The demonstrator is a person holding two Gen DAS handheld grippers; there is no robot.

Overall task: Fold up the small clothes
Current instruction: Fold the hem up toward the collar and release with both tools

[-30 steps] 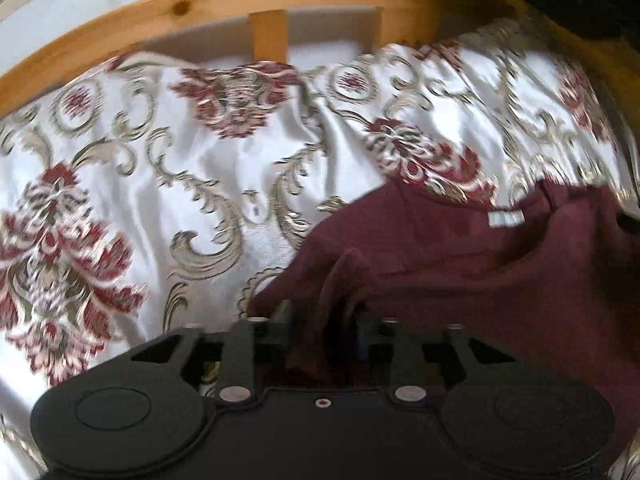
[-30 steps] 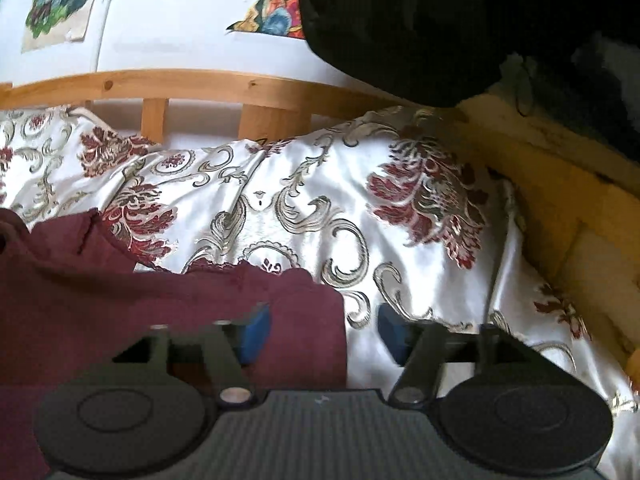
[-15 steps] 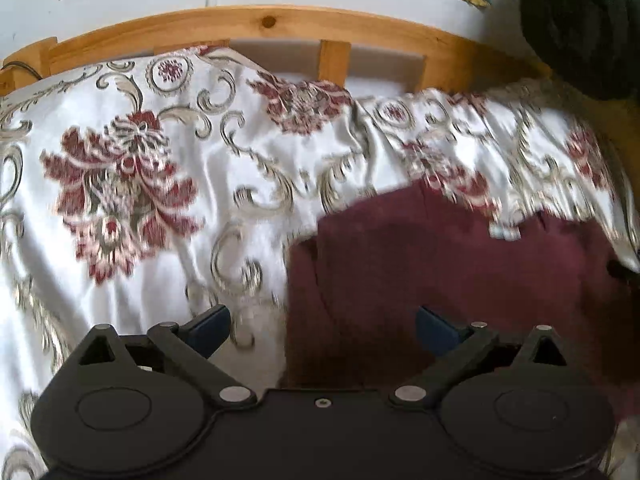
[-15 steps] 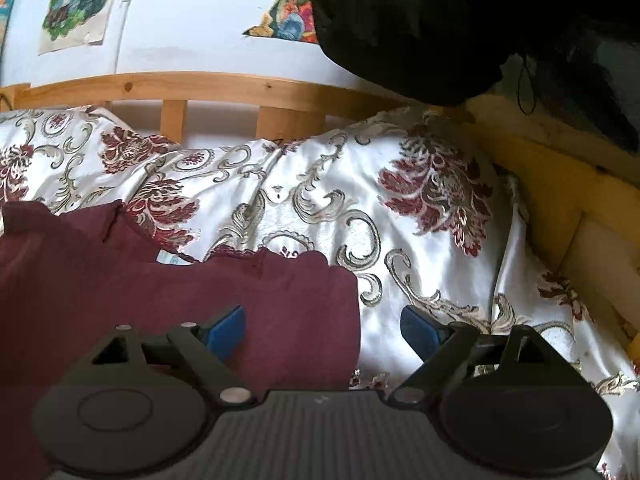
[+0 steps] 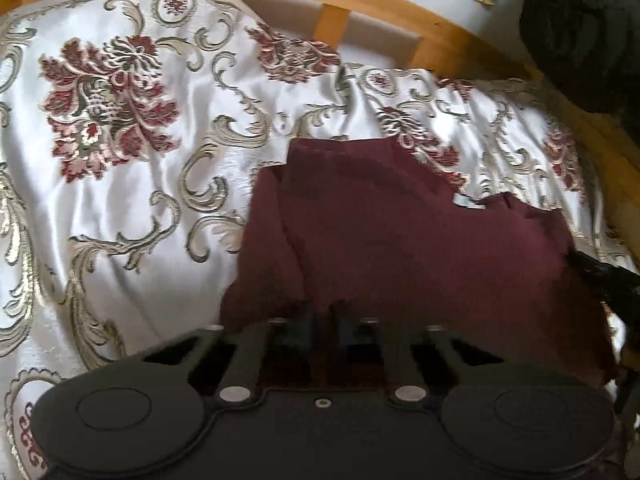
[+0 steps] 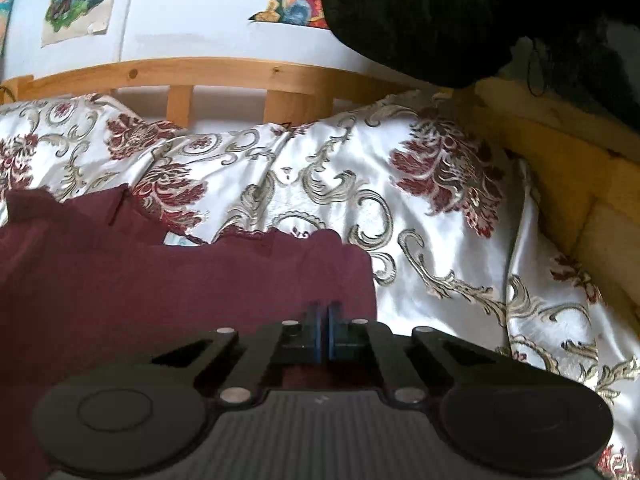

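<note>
Now both claws (closed) pinch garment (image 5: 400, 240).

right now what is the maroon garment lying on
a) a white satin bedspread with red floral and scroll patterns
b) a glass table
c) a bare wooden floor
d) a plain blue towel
a: the maroon garment lies on the patterned white bedspread, with the wooden bed frame behind.
</note>
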